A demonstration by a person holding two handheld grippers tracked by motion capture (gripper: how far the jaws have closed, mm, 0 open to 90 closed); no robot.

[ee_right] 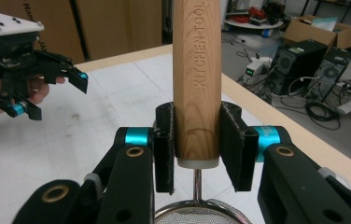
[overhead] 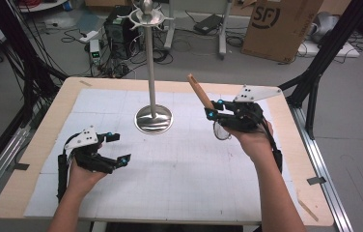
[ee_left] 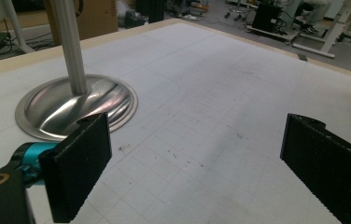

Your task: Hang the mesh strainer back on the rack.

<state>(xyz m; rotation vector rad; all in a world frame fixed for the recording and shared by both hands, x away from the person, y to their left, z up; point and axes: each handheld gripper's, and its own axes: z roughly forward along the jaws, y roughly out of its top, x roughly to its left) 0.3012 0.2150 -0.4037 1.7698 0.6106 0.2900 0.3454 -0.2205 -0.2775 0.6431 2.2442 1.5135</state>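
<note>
A small strainer with a wooden handle [overhead: 199,90] marked "KITCHEN TOOL" [ee_right: 197,70] is held right of the table's middle, handle pointing up and away, mesh bowl [overhead: 221,130] hanging low. My right gripper [overhead: 215,108] is shut on the lower end of the handle, just above the metal neck and mesh [ee_right: 201,215]; its jaws press both sides [ee_right: 197,144]. A tall metal hanging stand [overhead: 153,118] with a round base [ee_left: 75,105] rises at the table's centre back. My left gripper [overhead: 119,148] hovers open and empty at the front left [ee_left: 201,172], also seen in the right gripper view [ee_right: 54,95].
A white gridded mat [overhead: 179,169] covers the wooden table. Hooks crown the stand's top [overhead: 146,17]. Beyond the table lie a cardboard box [overhead: 281,26], a computer tower [overhead: 117,26] and cables. Black frame legs [overhead: 314,82] stand by the right edge.
</note>
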